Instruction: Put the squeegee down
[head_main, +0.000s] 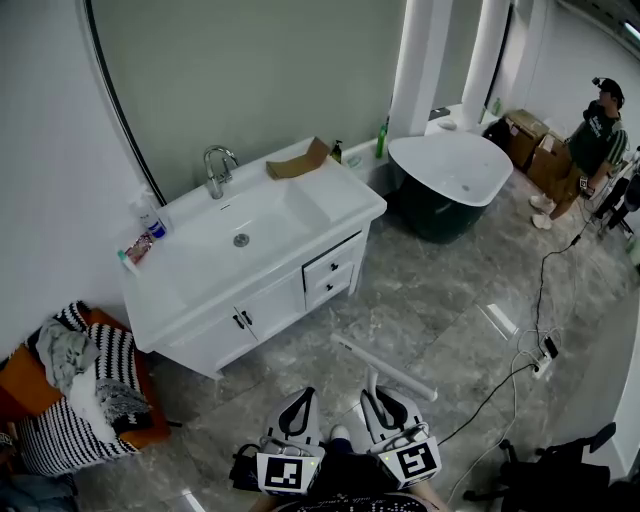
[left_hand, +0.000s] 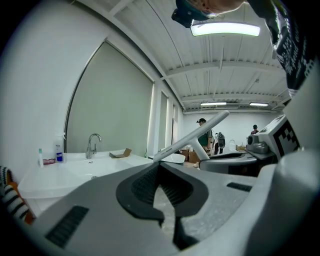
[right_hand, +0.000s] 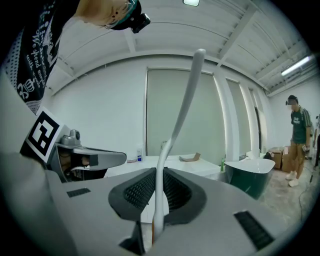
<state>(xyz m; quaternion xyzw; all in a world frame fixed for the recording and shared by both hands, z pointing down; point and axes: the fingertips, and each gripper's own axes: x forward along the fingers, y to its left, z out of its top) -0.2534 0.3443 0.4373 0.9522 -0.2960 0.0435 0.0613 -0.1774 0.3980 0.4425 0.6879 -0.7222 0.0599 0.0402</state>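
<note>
The white squeegee (head_main: 385, 367) hangs over the grey marble floor in the head view, its long blade bar slanting in front of both grippers. My right gripper (head_main: 376, 397) is shut on the squeegee's thin handle (right_hand: 182, 105), which rises from between the ribbed pads (right_hand: 145, 189) in the right gripper view. My left gripper (head_main: 303, 397) is beside it on the left, its jaws closed together with nothing in them (left_hand: 159, 167). In the left gripper view the squeegee's bar (left_hand: 192, 135) crosses just past the jaw tips. Both grippers are held about level.
A white vanity (head_main: 340, 195) with a sink and chrome faucet (head_main: 217, 170) stands ahead to the left, a cardboard piece (head_main: 300, 160) on it. A dark bathtub (head_main: 450, 170) is at right. A person (head_main: 595, 140) stands far right. Striped laundry (head_main: 90, 390) and cables (head_main: 520, 365) lie on the floor.
</note>
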